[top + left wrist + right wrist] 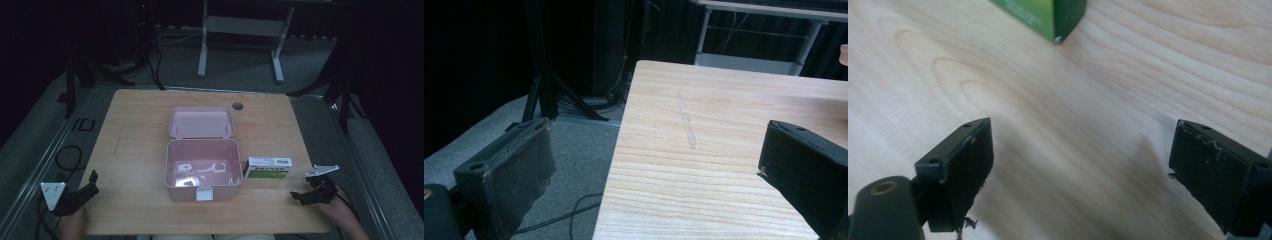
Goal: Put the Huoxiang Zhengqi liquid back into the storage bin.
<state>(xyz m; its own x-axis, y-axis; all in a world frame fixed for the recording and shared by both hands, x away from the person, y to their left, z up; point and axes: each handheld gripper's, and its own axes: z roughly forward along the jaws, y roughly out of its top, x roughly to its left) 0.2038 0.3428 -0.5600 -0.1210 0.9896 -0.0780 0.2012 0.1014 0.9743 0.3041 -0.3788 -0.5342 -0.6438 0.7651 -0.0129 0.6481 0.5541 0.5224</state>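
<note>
1. Risk first: the green-and-white carton [268,168] lies in the lower right of the high view, just beside the right wall of the open pink plastic box [202,170]. A grab from the side could, I'd judge, shove it against that wall or twist it instead of catching it.
2. Second worry: in the right gripper view only the carton's green corner [1048,14] pokes in at the top edge, well ahead of the jaws. Closing from here would catch nothing but air.
3. Right gripper [314,192], lower right of the high view: jaws spread wide, empty, hovering over bare wooden table [140,150].
4. Left gripper [82,192], lower left corner: jaws equally wide apart, holding nothing, pointed along the table's left edge.
5. Pink box's lid [201,121] is flung back flat, so the opening sits clear at frame centre.
</note>
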